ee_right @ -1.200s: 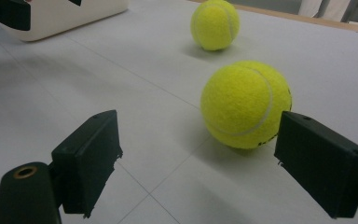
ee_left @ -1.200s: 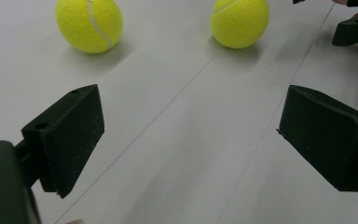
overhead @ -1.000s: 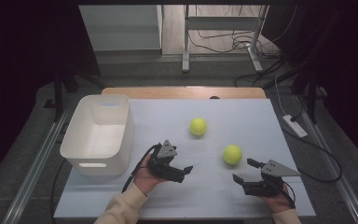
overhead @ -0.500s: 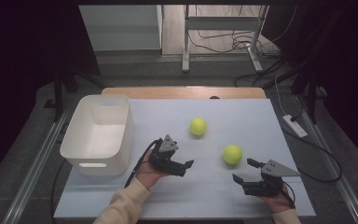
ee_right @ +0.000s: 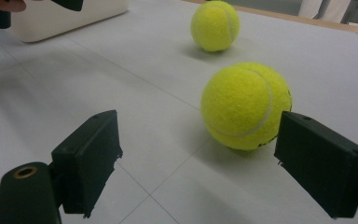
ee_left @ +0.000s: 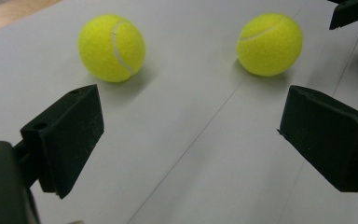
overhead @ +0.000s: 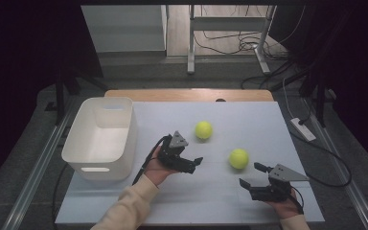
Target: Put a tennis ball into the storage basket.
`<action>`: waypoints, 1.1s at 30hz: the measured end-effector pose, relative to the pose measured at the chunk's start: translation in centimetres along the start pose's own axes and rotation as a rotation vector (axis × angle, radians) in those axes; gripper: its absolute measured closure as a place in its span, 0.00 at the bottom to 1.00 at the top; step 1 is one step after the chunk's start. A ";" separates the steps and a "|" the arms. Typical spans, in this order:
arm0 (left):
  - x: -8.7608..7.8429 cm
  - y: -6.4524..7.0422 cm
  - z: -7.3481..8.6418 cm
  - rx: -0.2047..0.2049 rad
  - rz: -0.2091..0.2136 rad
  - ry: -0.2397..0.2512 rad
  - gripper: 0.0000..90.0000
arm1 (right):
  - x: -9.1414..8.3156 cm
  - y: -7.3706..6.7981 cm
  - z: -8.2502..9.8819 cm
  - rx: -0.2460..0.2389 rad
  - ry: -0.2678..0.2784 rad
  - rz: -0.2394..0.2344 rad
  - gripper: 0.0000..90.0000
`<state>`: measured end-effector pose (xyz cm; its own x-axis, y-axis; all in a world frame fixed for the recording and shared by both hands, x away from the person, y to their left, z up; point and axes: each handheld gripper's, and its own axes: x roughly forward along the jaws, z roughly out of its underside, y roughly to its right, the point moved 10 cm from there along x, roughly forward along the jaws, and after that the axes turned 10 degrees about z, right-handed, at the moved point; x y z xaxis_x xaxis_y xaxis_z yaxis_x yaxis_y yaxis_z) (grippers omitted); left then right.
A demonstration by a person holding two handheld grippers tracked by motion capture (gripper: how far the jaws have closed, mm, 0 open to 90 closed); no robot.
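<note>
Two yellow tennis balls lie on the white table. The far ball (overhead: 203, 130) sits near the middle, and the near ball (overhead: 238, 158) is to its right and closer to me. My left gripper (overhead: 195, 165) is open, low over the table left of the near ball, jaws pointing right. In the left gripper view the far ball (ee_left: 112, 47) and near ball (ee_left: 270, 44) lie beyond the empty jaws (ee_left: 191, 121). My right gripper (overhead: 250, 174) is open just in front of the near ball. In the right gripper view that ball (ee_right: 245, 106) sits close ahead of the jaws (ee_right: 198, 135), toward the right jaw, untouched.
An empty white bin (overhead: 100, 139) stands at the table's left side; its wall (ee_right: 60, 18) appears in the right gripper view too. A wooden strip (overhead: 187, 94) runs along the table's far edge. Cables and a desk frame lie on the floor beyond.
My left gripper has moved a little forward and to the right, toward the balls. The right gripper and both balls have stayed put.
</note>
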<state>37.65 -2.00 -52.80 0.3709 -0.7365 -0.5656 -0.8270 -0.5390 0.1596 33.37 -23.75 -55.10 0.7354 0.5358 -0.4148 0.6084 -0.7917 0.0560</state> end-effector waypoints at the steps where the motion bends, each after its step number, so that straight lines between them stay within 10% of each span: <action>1: 0.0 0.0 0.0 0.000 0.000 0.000 0.08 | 0.0 0.0 0.0 0.000 -0.001 0.000 0.16; 33: 1.1 -2.8 -2.5 -0.012 -0.031 -0.017 0.08 | 0.0 0.1 0.1 -0.001 -0.003 0.002 0.16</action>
<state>41.43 -2.35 -51.88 0.3890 -0.7124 -0.5841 -0.8100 -0.5665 0.1515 33.43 -23.81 -55.18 0.7359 0.5330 -0.4176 0.6068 -0.7927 0.0576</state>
